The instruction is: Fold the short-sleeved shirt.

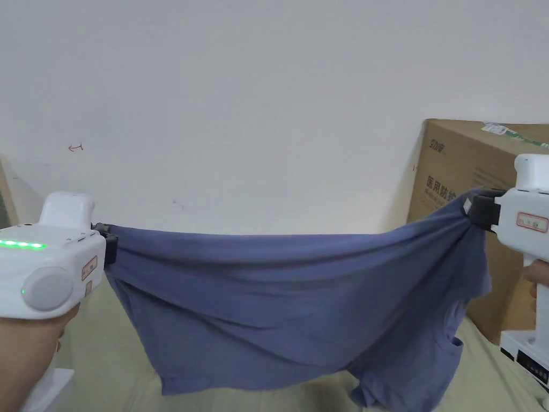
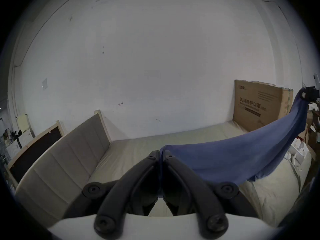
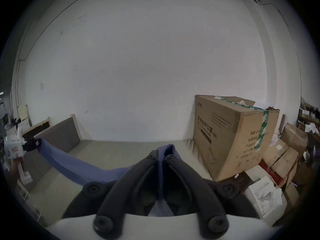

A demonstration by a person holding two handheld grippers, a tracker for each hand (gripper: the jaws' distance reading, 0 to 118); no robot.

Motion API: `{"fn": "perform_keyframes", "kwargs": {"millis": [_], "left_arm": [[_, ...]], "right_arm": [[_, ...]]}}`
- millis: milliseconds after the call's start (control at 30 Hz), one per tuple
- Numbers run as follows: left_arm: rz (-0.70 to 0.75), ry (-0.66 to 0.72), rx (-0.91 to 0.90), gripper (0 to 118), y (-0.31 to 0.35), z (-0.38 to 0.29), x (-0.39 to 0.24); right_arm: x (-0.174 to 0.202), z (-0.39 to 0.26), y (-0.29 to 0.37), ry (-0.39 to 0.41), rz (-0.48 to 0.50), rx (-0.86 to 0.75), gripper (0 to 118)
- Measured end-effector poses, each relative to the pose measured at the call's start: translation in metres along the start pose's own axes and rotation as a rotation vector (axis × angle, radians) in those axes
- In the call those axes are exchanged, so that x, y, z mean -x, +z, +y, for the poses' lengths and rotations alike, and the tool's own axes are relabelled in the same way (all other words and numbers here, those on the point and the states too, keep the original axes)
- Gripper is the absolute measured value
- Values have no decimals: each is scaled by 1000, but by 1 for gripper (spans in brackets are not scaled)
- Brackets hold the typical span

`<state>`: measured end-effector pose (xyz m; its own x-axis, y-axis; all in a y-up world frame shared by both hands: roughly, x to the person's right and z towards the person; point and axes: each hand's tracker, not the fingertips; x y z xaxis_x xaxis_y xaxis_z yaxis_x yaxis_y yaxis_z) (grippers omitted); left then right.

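Observation:
A blue short-sleeved shirt [image 1: 289, 306] hangs stretched in the air between my two grippers, above a beige bed. My left gripper [image 1: 104, 238] is shut on the shirt's left corner; its black jaws [image 2: 160, 152] pinch the blue cloth [image 2: 233, 159]. At the right, slightly higher, my right gripper [image 1: 472, 210] is shut on the other corner, with blue cloth [image 3: 162, 157] bunched between its jaws. The cloth sags in the middle, and a sleeve [image 1: 429, 365] dangles low at the right. In the right gripper view the left gripper [image 3: 34, 143] shows far left.
A large cardboard box [image 1: 455, 166] stands on the bed against the white wall at the right. More boxes [image 3: 284, 153] and white packing [image 3: 265, 193] pile up beyond it. A padded headboard [image 2: 69, 157] borders the beige mattress [image 2: 138, 145] on the left.

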<state>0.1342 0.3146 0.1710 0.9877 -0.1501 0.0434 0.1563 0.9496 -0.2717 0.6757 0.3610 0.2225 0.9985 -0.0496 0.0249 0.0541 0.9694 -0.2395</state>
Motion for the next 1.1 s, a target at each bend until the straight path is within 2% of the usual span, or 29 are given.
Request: {"fn": "perform_keyframes", "kwargs": {"millis": [67, 200, 300, 400, 500, 600, 667, 700, 733, 767, 800, 833, 867, 900, 1000, 1033, 1067, 1100], "left_arm": [[-22, 4, 23, 2, 32, -23, 0], [-66, 37, 118, 2, 90, -92, -1], [-88, 75, 238, 2, 127, -167, -2], [-104, 89, 405, 3, 147, -247, -4], [-78, 59, 570, 3, 152, -321, -5], [-75, 137, 673, 3, 147, -360, 2], [-66, 107, 641, 4, 149, -356, 0], [-63, 82, 621, 11, 151, -350, -2], [-53, 53, 588, 46, 153, -340, -4], [-57, 54, 580, 88, 155, -333, -6], [-66, 52, 547, 115, 165, -323, -14], [-79, 56, 472, 117, 177, -312, -20], [-93, 61, 391, 114, 188, -301, -24], [-95, 49, 390, 115, 196, -296, -29], [-113, 23, 308, 112, 228, -293, -46], [-110, 14, 297, 93, 235, -295, -48], [-117, 17, 302, 56, 241, -303, -47], [-117, 20, 312, 8, 245, -306, -47]], "right_arm": [[0, -26, 31, 45, -1, 44, 3], [0, -105, 87, 30, 19, 159, 3], [9, -185, 135, -12, 31, 286, 3], [12, -274, 142, -14, 2, 432, 3], [14, -345, 146, -63, -29, 584, 3], [17, -375, 144, -73, -67, 668, 3], [14, -373, 142, -86, -64, 638, 3], [14, -369, 144, -90, -61, 623, 9], [15, -361, 149, -82, -61, 583, 45], [12, -357, 149, -63, -70, 554, 87], [13, -351, 155, -63, -58, 537, 116], [17, -344, 166, -84, -38, 488, 117], [20, -343, 180, -107, -7, 420, 117], [26, -332, 196, -111, 13, 385, 117], [47, -315, 239, -106, 19, 240, 116], [56, -301, 250, -100, 35, 224, 109], [61, -299, 260, -96, 28, 222, 89], [66, -297, 266, -93, 26, 231, 43]]}}
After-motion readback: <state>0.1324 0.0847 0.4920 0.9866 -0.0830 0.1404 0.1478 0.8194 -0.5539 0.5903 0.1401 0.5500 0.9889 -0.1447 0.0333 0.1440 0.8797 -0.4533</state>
